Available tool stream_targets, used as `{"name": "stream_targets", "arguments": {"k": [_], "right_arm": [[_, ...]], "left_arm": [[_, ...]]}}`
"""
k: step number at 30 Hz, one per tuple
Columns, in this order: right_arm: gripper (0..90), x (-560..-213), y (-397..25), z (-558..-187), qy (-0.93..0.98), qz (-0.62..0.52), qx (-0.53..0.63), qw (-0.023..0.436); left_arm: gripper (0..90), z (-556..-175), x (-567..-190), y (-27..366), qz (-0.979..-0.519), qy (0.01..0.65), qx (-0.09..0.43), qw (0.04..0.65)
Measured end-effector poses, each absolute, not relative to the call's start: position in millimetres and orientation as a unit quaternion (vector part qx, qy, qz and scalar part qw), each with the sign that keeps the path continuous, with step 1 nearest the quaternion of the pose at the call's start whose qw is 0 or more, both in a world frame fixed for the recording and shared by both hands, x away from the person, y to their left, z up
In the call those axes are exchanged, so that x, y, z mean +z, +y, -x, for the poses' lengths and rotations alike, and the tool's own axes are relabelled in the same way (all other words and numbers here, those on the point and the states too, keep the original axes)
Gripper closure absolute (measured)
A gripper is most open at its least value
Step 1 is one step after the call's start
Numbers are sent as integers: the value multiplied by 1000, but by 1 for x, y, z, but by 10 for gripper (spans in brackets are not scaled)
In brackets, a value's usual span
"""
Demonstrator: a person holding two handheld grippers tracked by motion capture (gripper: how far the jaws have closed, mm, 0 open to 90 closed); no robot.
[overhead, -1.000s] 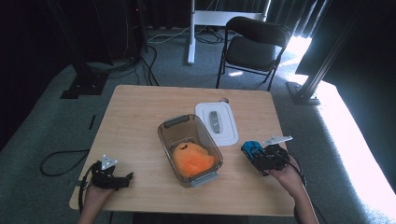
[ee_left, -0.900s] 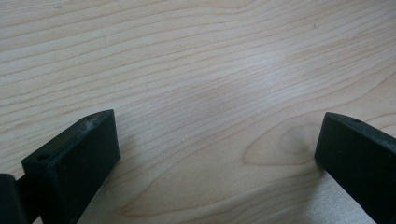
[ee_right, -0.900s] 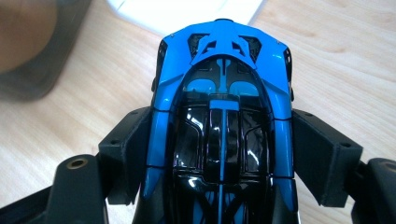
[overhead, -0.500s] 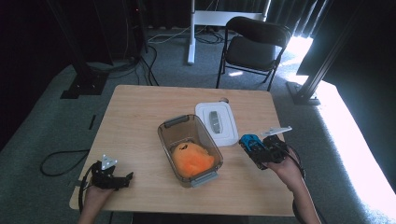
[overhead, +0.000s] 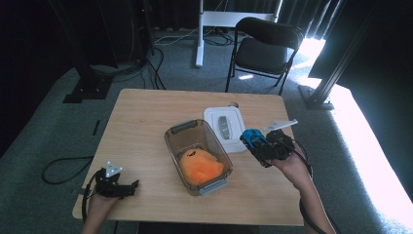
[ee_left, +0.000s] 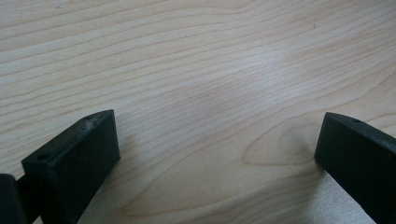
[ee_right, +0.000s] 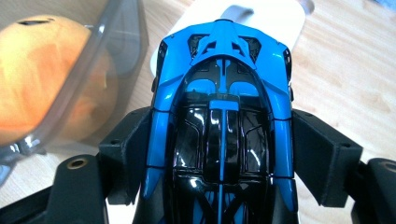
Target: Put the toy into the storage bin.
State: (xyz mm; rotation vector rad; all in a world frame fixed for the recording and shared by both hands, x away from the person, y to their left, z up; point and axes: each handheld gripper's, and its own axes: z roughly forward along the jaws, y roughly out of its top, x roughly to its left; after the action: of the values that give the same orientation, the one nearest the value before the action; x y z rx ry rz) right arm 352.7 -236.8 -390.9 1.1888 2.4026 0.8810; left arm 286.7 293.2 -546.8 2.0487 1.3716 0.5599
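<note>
A blue and black toy car (ee_right: 223, 107) is clamped by its sides between the jaws of my right gripper (ee_right: 223, 154). In the high view that gripper (overhead: 265, 146) holds the car (overhead: 252, 137) just right of a clear plastic bin (overhead: 173, 142), over the edge of the white lid (overhead: 214, 117). An orange plush toy (overhead: 199, 165) lies inside the bin and appears through its wall (ee_right: 119, 28) as an orange shape (ee_right: 37, 70). My left gripper (overhead: 127, 187) rests at the table's front left corner, its jaws wide apart over bare wood (ee_left: 210, 93).
The white lid lies flat behind the bin with a grey latch (overhead: 223, 126) on it. A black folding chair (overhead: 265, 46) and a white table leg (overhead: 199, 34) stand beyond the table's far edge. Cables run over the carpet at left (overhead: 63, 163).
My right gripper has carried the blue car leftward and a little away from me, closer to the bin and the white lid. The left gripper has stayed where it was.
</note>
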Motion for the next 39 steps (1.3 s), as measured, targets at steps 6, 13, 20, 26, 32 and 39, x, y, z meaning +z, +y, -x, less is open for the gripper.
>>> {"name": "stream_targets", "arguments": {"k": [6, 13, 20, 26, 32, 39], "right_arm": [[261, -372, -219, -358, 843, -406, 308, 170], [262, -355, -197, -361, 843, -397, 324, 165], [262, -352, -175, -363, 847, -389, 325, 161], [262, -351, -158, -365, 852, -379, 327, 153], [262, -351, -135, -365, 856, -371, 328, 148], [262, -356, -112, -366, 861, -364, 329, 136]], "left_arm": [[1, -287, -547, 293, -773, 517, 211, 302], [2, -287, -547, 293, -773, 517, 211, 301], [2, -287, -547, 293, -773, 517, 211, 302], [2, -287, -547, 293, -773, 517, 211, 301], [2, -287, -547, 293, -773, 517, 211, 302], [2, -287, -547, 293, -772, 517, 211, 302]]}}
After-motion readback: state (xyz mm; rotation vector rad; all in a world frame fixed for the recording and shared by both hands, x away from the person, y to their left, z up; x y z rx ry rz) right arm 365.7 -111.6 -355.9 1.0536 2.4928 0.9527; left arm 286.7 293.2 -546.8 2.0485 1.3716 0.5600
